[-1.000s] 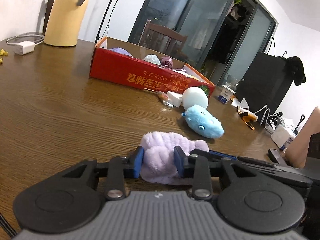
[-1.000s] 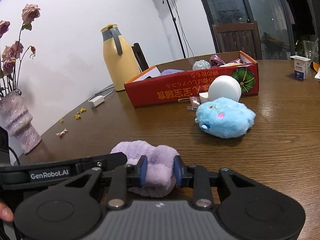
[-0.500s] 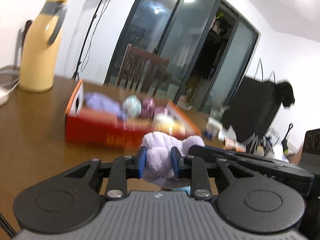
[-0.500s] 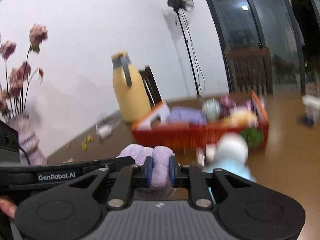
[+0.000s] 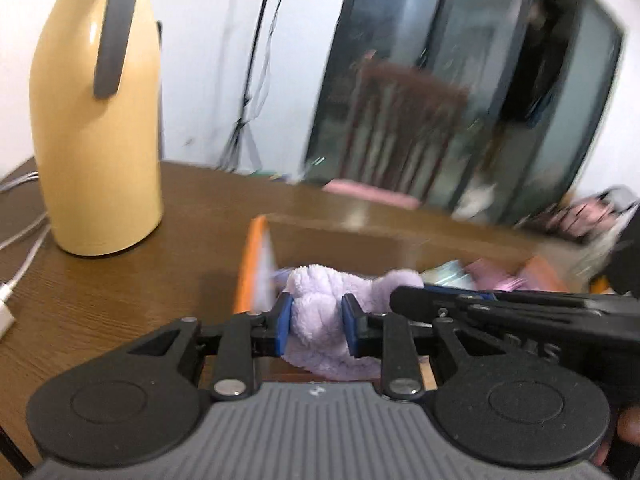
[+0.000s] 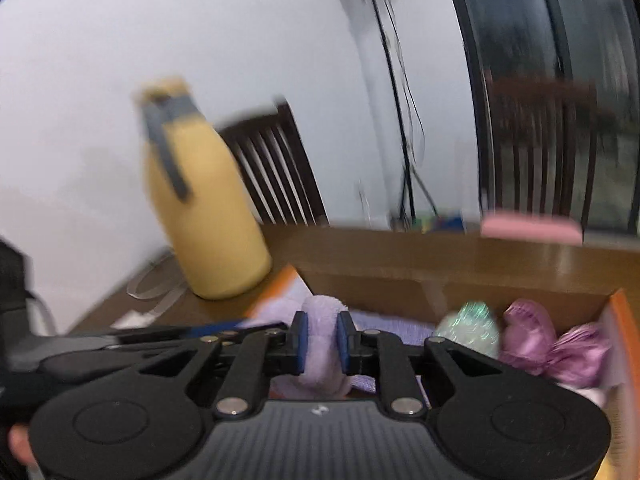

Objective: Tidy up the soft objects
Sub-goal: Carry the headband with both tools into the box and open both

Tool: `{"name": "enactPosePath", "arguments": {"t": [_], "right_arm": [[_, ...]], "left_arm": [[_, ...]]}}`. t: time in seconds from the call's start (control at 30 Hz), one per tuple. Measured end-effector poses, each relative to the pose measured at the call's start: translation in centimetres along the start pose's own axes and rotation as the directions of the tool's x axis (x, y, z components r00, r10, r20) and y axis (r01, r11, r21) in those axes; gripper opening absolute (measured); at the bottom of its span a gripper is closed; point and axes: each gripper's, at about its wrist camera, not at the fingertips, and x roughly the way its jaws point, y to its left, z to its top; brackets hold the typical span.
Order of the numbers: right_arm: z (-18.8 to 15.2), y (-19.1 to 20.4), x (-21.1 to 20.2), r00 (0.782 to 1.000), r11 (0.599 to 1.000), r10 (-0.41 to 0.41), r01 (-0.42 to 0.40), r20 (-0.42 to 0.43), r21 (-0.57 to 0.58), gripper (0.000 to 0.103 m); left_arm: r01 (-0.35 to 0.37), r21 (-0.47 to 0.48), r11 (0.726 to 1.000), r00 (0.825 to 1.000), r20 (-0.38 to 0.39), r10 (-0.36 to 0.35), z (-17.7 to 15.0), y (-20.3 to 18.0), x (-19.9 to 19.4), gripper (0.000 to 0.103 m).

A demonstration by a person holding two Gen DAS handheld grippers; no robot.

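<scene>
A lilac fluffy plush (image 5: pixel 314 280) hangs between both grippers above the left end of the orange cardboard box (image 5: pixel 250 268). My left gripper (image 5: pixel 316 322) is shut on it, blue pads pressing its sides. The right gripper (image 5: pixel 404 296) comes in from the right and holds the same plush. In the right wrist view my right gripper (image 6: pixel 322 340) is shut on a narrow fold of the plush (image 6: pixel 324 308), with the left gripper (image 6: pixel 256 326) reaching in from the left. Inside the box (image 6: pixel 440 288) lie a shiny green ball (image 6: pixel 468 320) and a pink satin item (image 6: pixel 540 340).
A tall yellow thermos jug (image 5: pixel 96 140) stands on the wooden table (image 5: pixel 120 288) just left of the box, with white cables (image 5: pixel 20 240) beside it. Dark wooden chairs (image 6: pixel 276 172) stand behind the table, one with a pink cushion (image 6: pixel 532 228). A lamp stand and glass doors lie beyond.
Both grippers tightened on the lilac plush, lifted it off the table and carried it forward over the box. The blue plush and the white ball have dropped out of view.
</scene>
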Motion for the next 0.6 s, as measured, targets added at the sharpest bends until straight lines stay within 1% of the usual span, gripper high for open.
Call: {"name": "enactPosePath", "arguments": {"t": [0.03, 0.07, 0.1, 0.17, 0.23, 0.3, 0.33, 0.37, 0.4, 0.43, 0.5, 0.53, 0.6], "right_arm": [[-0.1, -0.5, 1.5, 0.999, 1.0, 0.004, -0.003, -0.038, 0.026, 0.015], [-0.1, -0.9, 2.7, 0.997, 0.999, -0.004, 0.006, -0.071, 0.039, 0.015], [-0.1, -1.1, 3.5, 0.995, 0.999, -0.011, 0.016, -0.096, 0.047, 0.015], [0.2, -1.4, 4.0, 0.993, 0.997, -0.003, 0.011, -0.117, 0.071, 0.016], [0.4, -1.2, 4.3, 0.99, 0.998, -0.027, 0.035, -0.138, 0.057, 0.017], [0.5, -1.2, 4.5, 0.989, 0.996, -0.053, 0.063, -0.138, 0.064, 0.017], [0.6, -1.2, 4.5, 0.99, 0.995, -0.045, 0.057, -0.136, 0.083, 0.017], [0.5, -1.3, 4.0, 0.991, 0.994, -0.033, 0.046, -0.126, 0.1, 0.019], [0.4, -1.2, 3.3, 0.993, 0.993, -0.03, 0.042, -0.112, 0.106, 0.023], [0.5, -1.1, 2.3, 0.995, 0.993, -0.036, 0.046, -0.094, 0.106, 0.029], [0.8, -0.6, 0.0, 0.997, 0.995, -0.044, 0.049, -0.057, 0.087, 0.037], [0.8, -0.4, -1.1, 0.998, 0.996, -0.05, 0.053, -0.039, 0.074, 0.037], [1.1, 0.1, -4.6, 0.998, 0.997, -0.064, 0.064, 0.003, 0.042, 0.039]], "left_arm": [[-0.007, 0.013, 1.0, 1.0, -0.006, 0.007, -0.1, 0.3, 0.3, 0.028], [0.018, 0.028, 0.999, 1.0, 0.007, -0.018, -0.4, 0.5, 0.2, 0.031], [0.038, 0.036, 0.999, 0.999, 0.017, -0.039, -0.5, 0.7, 0.0, 0.031], [0.039, 0.064, 0.997, 0.999, 0.022, -0.04, -0.7, 0.8, 0.2, 0.031], [0.013, 0.105, 0.994, 1.0, 0.026, -0.016, -1.2, 0.2, 0.2, 0.028], [0.015, 0.098, 0.995, 1.0, 0.005, -0.015, -1.0, 0.1, 0.3, 0.028], [0.022, 0.087, 0.996, 1.0, 0.001, -0.022, -0.8, 0.3, 0.6, 0.03], [0.029, 0.069, 0.997, 1.0, 0.001, -0.029, -0.6, 0.4, 0.3, 0.033], [0.032, 0.057, 0.998, 0.999, -0.002, -0.032, -0.5, 0.5, -0.2, 0.035], [0.036, 0.06, 0.998, 0.999, 0.004, -0.037, -0.4, 0.4, -0.9, 0.038], [0.048, 0.093, 0.995, 0.998, 0.042, -0.052, -0.2, 0.0, -2.9, 0.039], [0.047, 0.112, 0.993, 0.997, 0.058, -0.054, -0.1, -0.4, -4.2, 0.039], [0.046, 0.128, 0.991, 0.994, 0.091, -0.058, 0.3, -0.9, -6.9, 0.039]]}}
